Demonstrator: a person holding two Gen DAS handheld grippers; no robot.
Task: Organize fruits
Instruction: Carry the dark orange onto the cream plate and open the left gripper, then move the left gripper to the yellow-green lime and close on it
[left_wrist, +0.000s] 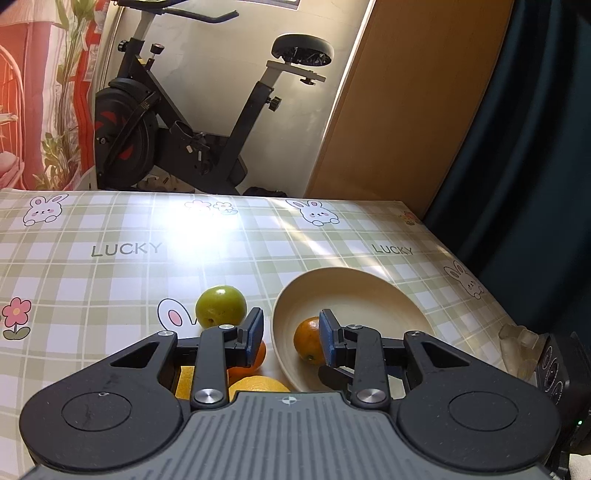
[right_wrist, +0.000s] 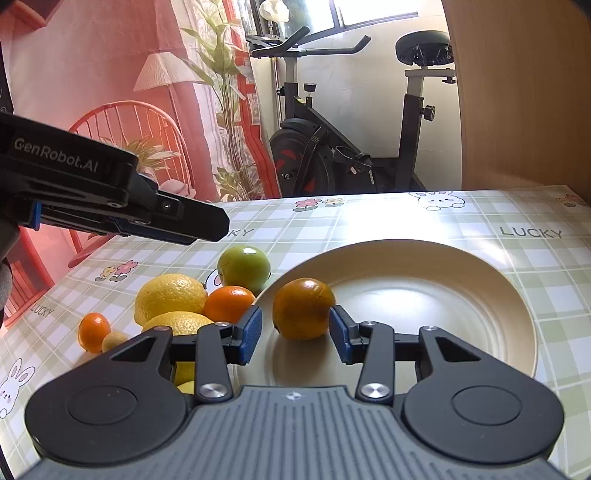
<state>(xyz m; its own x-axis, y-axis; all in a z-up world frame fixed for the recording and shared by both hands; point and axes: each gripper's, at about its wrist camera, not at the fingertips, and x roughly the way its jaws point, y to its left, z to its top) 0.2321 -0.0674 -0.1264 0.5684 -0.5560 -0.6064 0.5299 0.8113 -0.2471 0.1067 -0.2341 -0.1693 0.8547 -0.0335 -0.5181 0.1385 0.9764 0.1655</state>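
Right tool (right_wrist: 295, 334) is low over the near side of the cream plate (right_wrist: 461, 280), jaws spread wide. 1 orange (right_wrist: 303, 308) sits on the plate between the blue pads (right_wrist: 248, 334); the right pad looks to touch it or nearly so, the left pad is clear of it — not gripped.

Left tool (left_wrist: 291, 334) is also spread wide and holds nothing. It hangs above the table (left_wrist: 110, 280) at the plate's (left_wrist: 369, 295) left rim; the same orange (left_wrist: 308, 338) shows just inside its right pad, lying in the plate.

Remaining fruit is clustered on the table just left of the plate:
- green apple (right_wrist: 243, 267), farthest back, near the rim
- 2 lemons (right_wrist: 168, 295), touching each other
- mandarin (right_wrist: 229, 302) between lemons and plate rim
- small orange (right_wrist: 94, 330) at the far left, with a small yellowish fruit (right_wrist: 114, 340) touching it

Plaid bunny tablecloth (right_wrist: 535, 332) covers the table — exercise bike (right_wrist: 351, 147) stands behind it.
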